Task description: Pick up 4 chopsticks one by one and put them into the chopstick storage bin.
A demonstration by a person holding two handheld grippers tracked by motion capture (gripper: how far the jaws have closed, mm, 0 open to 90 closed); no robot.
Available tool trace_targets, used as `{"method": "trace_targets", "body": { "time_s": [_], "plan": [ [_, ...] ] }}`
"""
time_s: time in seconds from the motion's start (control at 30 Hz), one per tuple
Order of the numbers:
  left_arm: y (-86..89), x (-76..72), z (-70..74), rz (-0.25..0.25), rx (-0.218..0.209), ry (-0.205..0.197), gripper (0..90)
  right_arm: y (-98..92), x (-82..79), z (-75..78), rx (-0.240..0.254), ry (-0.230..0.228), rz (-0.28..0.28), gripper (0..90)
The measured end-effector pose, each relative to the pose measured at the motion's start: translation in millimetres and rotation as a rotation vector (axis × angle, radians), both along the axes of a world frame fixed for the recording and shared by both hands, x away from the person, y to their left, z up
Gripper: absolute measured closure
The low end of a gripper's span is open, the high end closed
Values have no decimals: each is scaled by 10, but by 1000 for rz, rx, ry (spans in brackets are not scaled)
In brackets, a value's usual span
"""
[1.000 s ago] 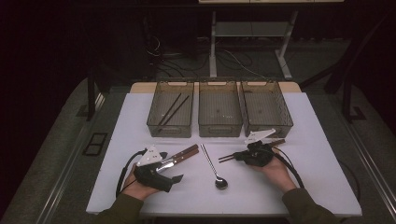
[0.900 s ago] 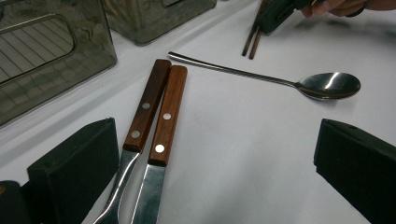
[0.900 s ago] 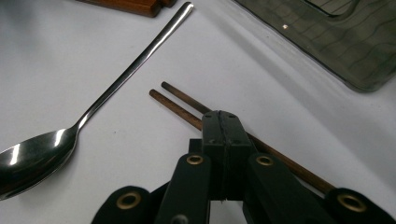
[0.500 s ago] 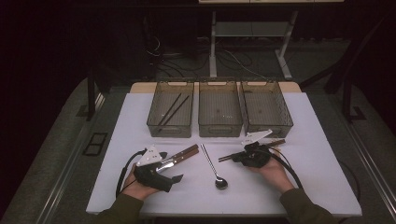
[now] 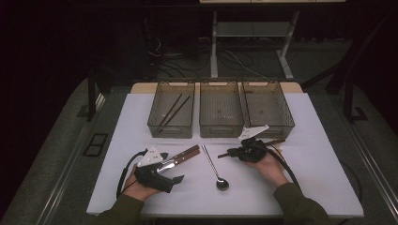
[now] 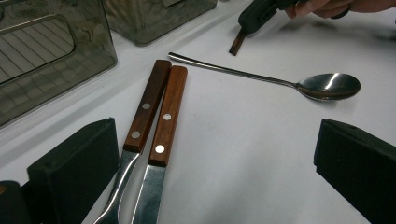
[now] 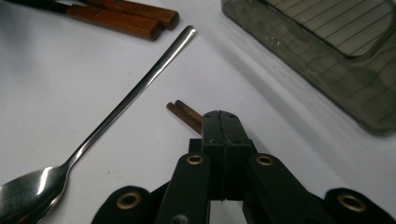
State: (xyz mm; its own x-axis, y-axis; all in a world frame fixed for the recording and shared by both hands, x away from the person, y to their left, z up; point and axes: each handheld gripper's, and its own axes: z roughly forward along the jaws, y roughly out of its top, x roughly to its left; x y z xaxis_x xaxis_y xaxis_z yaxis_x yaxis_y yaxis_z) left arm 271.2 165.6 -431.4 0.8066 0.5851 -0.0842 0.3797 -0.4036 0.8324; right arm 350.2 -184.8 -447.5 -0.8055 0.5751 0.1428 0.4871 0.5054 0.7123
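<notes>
My left gripper [image 5: 171, 168] rests on the white table, open; in the left gripper view its jaws [image 6: 215, 154] stand wide apart. Between them, close to the left jaw, lie a fork [image 6: 140, 119] and a knife [image 6: 166, 121] with brown wooden handles, side by side and untouched. A steel spoon [image 5: 215, 168] lies to their right, bowl towards the person. My right gripper [image 5: 230, 153] is shut on a pair of dark chopsticks [image 7: 184, 114], whose ends poke out past the jaws just above the table. The chopsticks' other end [image 5: 276, 140] sticks out behind the hand.
Three clear grey bins stand in a row at the back of the table: the left bin [image 5: 155, 124] holds two dark chopsticks [image 5: 171, 110], then come the middle bin [image 5: 220, 129] and the right bin [image 5: 286, 119]. The table's front edge runs just under both forearms.
</notes>
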Motion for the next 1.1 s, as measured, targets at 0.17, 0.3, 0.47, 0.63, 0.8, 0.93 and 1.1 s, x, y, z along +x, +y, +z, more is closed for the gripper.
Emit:
{"method": "trace_targets", "body": {
  "time_s": [0.17,0.3,0.47,0.63,0.8,0.93,1.1],
  "plan": [
    [-1,1,-1,1,-1,1,0,5,43,-1,4,-3,-6,899],
    [-2,1,-1,1,-1,0,0,18,-1,6,-6,3,8,899],
    [-3,-3,2,0,0,-2,0,85,-33,-21,-16,4,32,899],
    [-5,0,-2,1,-1,0,0,118,-19,-44,-16,3,29,900],
    [-6,-1,0,-1,-2,-1,0,155,15,-46,-16,-9,16,900],
    [-6,0,-1,-1,-2,-1,0,188,50,-47,-19,-20,7,900],
    [-5,0,-1,-2,-2,-1,0,211,111,-48,-26,-25,-5,900]
  ]
}}
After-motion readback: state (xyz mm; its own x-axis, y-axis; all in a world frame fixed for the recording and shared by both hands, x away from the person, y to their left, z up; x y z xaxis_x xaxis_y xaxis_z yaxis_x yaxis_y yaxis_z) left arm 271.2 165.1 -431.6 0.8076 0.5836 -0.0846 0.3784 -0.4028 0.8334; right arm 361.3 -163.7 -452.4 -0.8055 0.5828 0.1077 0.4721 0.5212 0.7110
